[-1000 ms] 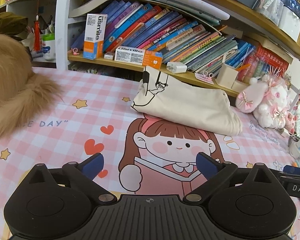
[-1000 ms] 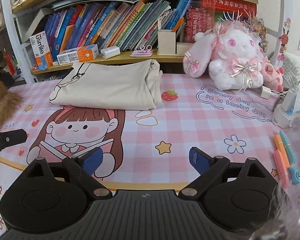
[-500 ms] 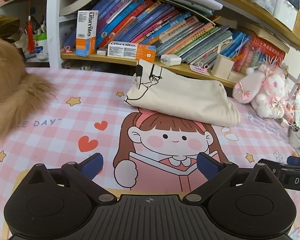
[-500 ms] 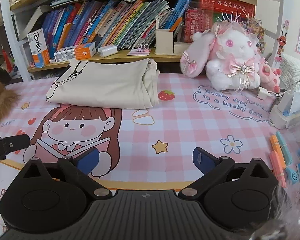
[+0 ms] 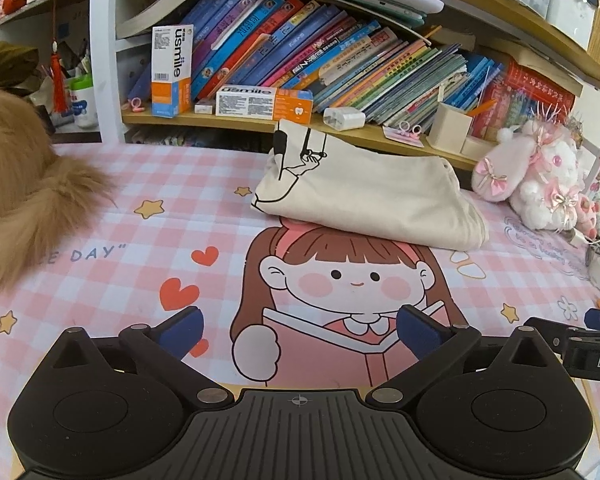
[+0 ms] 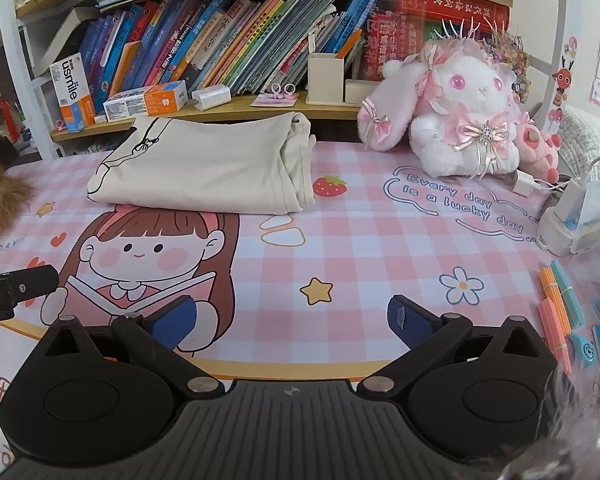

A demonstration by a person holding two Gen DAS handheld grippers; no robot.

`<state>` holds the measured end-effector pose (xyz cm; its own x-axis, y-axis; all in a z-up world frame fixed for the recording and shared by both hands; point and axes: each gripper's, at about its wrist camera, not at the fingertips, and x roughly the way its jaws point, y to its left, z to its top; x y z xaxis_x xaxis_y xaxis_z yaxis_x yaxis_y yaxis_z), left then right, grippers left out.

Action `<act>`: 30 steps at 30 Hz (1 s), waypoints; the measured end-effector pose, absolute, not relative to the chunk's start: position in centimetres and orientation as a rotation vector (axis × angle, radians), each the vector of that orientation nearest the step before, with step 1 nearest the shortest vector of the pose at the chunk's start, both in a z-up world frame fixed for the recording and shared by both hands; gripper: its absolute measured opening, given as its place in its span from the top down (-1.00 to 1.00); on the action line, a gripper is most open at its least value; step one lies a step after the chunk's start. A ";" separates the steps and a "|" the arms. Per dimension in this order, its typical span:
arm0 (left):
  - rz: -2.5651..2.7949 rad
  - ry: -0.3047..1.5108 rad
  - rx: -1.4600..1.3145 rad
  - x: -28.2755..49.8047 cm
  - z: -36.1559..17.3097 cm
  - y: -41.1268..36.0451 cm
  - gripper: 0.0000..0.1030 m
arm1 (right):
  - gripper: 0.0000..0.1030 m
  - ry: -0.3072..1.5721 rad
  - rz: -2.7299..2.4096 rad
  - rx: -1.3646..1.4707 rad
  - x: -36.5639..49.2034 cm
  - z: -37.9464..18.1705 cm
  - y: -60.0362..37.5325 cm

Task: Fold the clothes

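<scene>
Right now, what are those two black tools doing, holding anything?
Left tool: open, holding nothing.
Right tool: open and empty, its jaws have just been opening wider.

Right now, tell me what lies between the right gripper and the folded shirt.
Only bare printed tablecloth between right gripper and shirt, in the right wrist view.

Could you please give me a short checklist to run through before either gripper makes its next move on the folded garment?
1. Left gripper open, nothing between its fingers: ok.
2. Right gripper open; its jaws have just been opening, nothing between them: ok.
3. Cream garment lies folded on the pink checked mat, beyond both grippers, untouched: ok.
4. Fold tidiness: layered edges bunch at its right end: cannot tell.
5. Plush rabbit clear of the garment: ok.
6. Furry animal on the mat, left: not ok.
</scene>
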<state>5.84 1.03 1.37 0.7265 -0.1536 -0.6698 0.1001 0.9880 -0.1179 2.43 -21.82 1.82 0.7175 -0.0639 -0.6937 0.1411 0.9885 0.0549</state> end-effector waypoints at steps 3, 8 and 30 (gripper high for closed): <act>-0.142 0.745 -0.083 6.0 1.4 1.1 -1.00 | -1.00 0.762 -0.117 0.103 2.5 1.8 -21.8; -0.145 0.752 -0.087 6.1 1.3 1.1 -1.00 | -1.00 0.765 -0.117 0.103 2.7 1.6 -21.8; -0.145 0.768 -0.078 6.6 0.9 0.7 -1.00 | -1.00 0.781 -0.101 0.102 3.3 1.0 -21.7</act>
<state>6.60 0.69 0.92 0.7096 -0.1590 -0.6864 0.1020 0.9871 -0.1232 3.28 -21.68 1.02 0.7056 -0.0526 -0.7066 0.1280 0.9903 0.0542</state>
